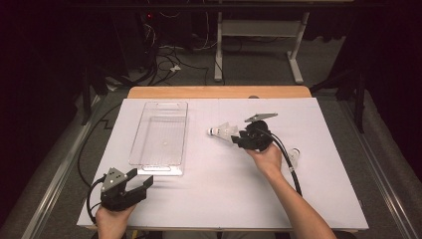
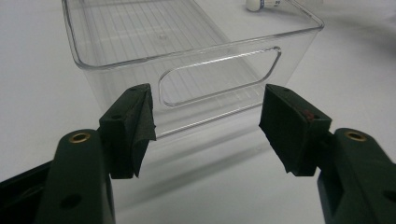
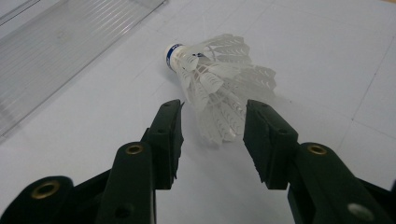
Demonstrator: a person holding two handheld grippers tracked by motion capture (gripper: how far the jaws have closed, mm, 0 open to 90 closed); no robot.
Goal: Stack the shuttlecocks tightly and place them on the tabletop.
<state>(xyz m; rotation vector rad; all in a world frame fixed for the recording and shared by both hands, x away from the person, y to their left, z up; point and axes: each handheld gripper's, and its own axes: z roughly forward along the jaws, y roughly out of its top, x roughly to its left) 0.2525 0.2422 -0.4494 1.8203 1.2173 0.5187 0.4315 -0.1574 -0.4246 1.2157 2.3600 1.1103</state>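
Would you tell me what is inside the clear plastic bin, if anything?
Nothing: the clear bin holds only its own ribbed floor, seen through its walls. The shuttlecock lies outside it on the table, between the right tool's open jaws.

Bright overhead light washed the white table (image 1: 219,189) while the room behind lay nearly black. Soft shadows fell beneath the clear tray (image 2: 196,51), whose rim caught mild glare. Close up, the shuttlecock (image 3: 215,88) feathers looked slightly soft and overexposed.
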